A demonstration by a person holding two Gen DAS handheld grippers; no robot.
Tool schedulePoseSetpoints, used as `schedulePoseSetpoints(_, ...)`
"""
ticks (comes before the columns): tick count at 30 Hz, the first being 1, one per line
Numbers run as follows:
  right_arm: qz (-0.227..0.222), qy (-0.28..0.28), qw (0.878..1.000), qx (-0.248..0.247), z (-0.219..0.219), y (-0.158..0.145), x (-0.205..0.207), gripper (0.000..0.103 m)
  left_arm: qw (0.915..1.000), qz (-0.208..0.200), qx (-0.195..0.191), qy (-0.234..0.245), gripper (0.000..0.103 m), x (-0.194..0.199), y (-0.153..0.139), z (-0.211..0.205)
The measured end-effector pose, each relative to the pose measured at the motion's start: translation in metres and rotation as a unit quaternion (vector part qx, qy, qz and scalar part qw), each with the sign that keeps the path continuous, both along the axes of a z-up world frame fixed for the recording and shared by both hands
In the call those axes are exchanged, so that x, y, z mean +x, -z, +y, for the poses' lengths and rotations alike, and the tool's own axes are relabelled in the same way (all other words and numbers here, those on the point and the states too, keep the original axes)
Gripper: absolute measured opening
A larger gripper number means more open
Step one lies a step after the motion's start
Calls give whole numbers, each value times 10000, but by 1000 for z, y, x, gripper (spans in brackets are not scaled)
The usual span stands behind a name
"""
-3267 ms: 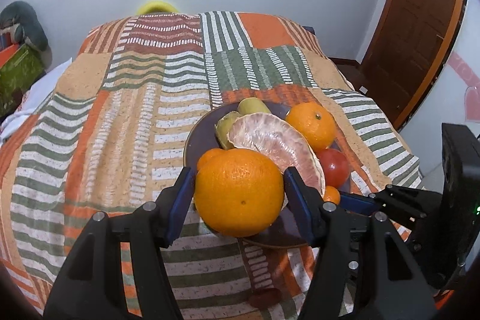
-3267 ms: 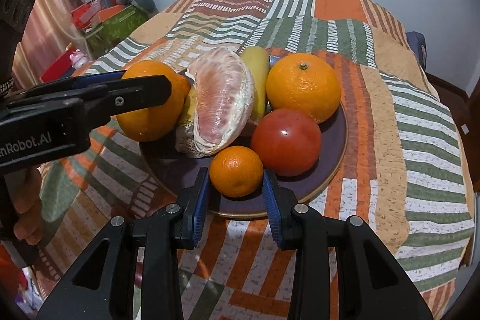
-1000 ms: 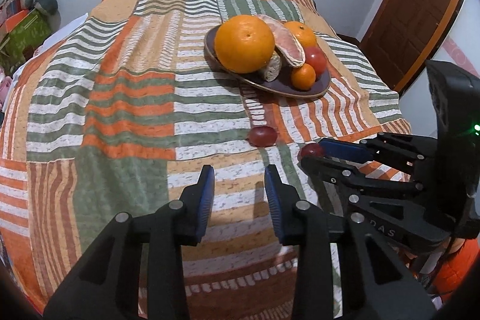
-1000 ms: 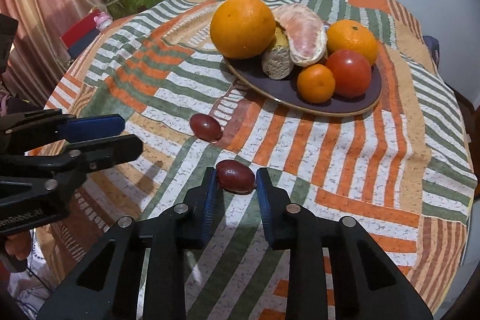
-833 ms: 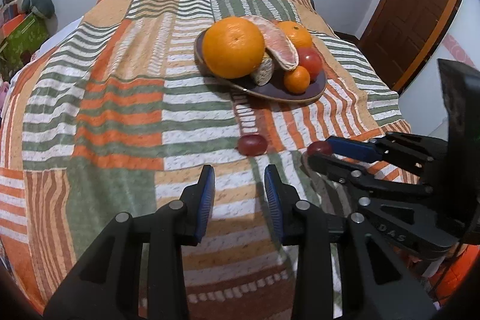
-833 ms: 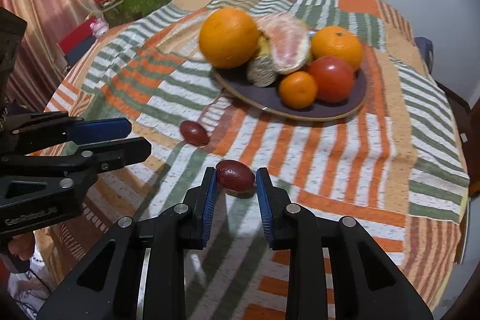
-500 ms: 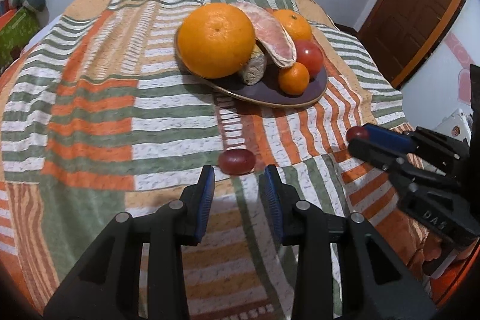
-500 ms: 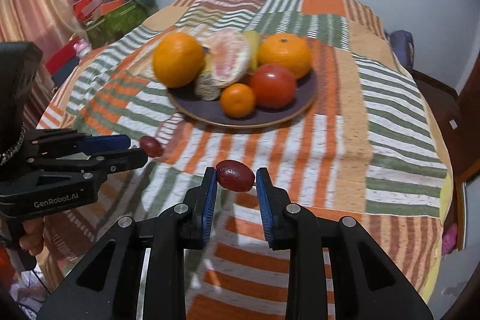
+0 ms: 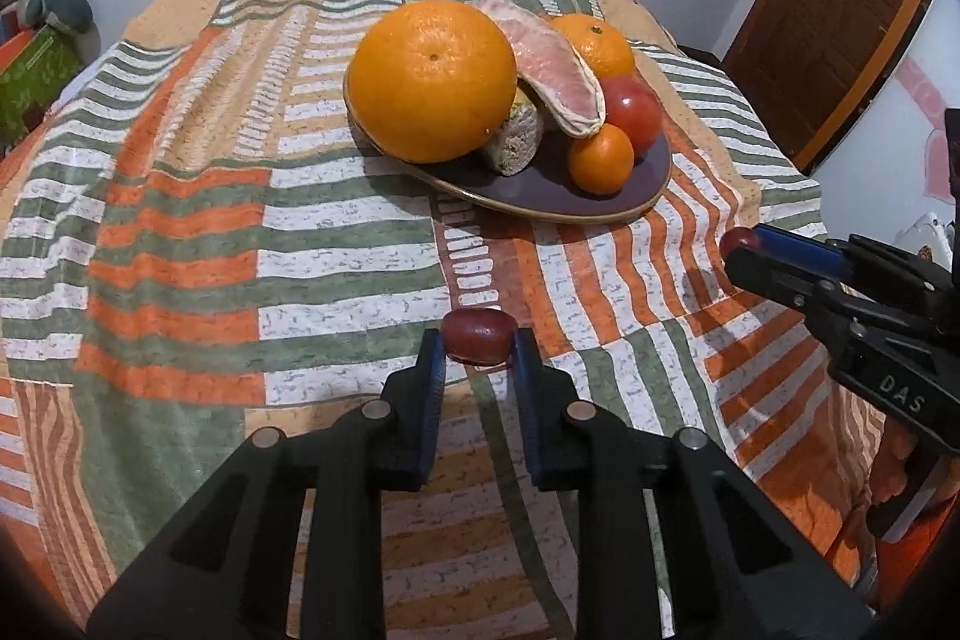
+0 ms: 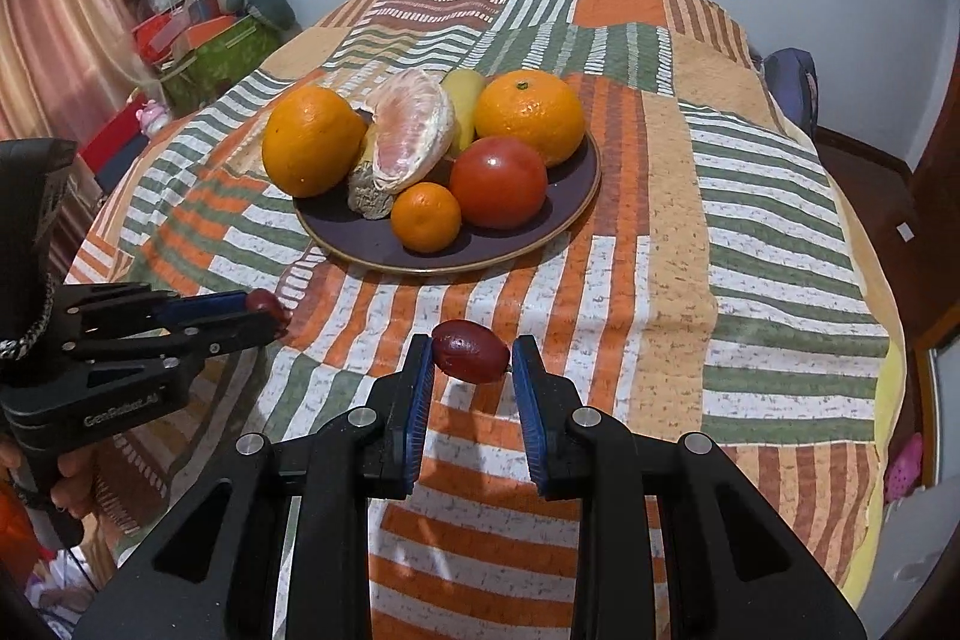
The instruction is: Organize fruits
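Over the striped bedspread (image 10: 690, 232), one small dark-red fruit (image 9: 478, 335) was pinched by the left hand-held gripper (image 9: 478, 349) and another (image 10: 471, 342) by the right hand-held gripper (image 10: 471, 358), short of the crowded plate (image 10: 564, 214), where either could be dropped or roll off.

The right gripper (image 9: 735, 250), seen from the left wrist camera, bears the white letters "DAS" on its black body; the left gripper (image 10: 270, 307), seen from the right wrist camera, carries "GenRobot.AI" along its side
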State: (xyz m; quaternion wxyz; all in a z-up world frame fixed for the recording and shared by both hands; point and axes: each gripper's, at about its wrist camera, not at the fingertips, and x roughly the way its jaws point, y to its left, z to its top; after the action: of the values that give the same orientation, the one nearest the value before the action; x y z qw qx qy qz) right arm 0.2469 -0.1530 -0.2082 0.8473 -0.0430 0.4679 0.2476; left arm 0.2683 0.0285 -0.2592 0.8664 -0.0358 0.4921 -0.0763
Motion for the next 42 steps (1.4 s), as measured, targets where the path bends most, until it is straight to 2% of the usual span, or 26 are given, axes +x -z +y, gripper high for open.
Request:
schedulePoseSetpoints(9,-153,-12,9999,56,4,-9,12,25,9988,-459,-155,26,22,4,-35,-4)
schedulePoseSetpoints(13,-230,-15,9997,89,8,-13,23,25,9981,-577,-208,27,22,14,-42,-8)
schedulePoseSetpoints(21,-165,44,9998,122,12,-5,42,25,9984,-496,-261,66,22,34,-36,-14)
schedulePoseSetpoints(33,10,-27,9998,172,16,7,46,25,9990,-384,-156,150,22,48,-24,-20)
schedulePoseSetpoints(35,25,-19,9999,141,16,8,46,26,9993,-282,-176,167,22,51,-20,-20)
schedulePoseSetpoints(39,-28,20,9999,132,14,5,46,35,9994,-263,-197,144,24,49,-20,-19)
schedulePoseSetpoints(42,-112,63,9998,123,11,-2,44,36,9992,-311,-247,101,24,45,-26,-17)
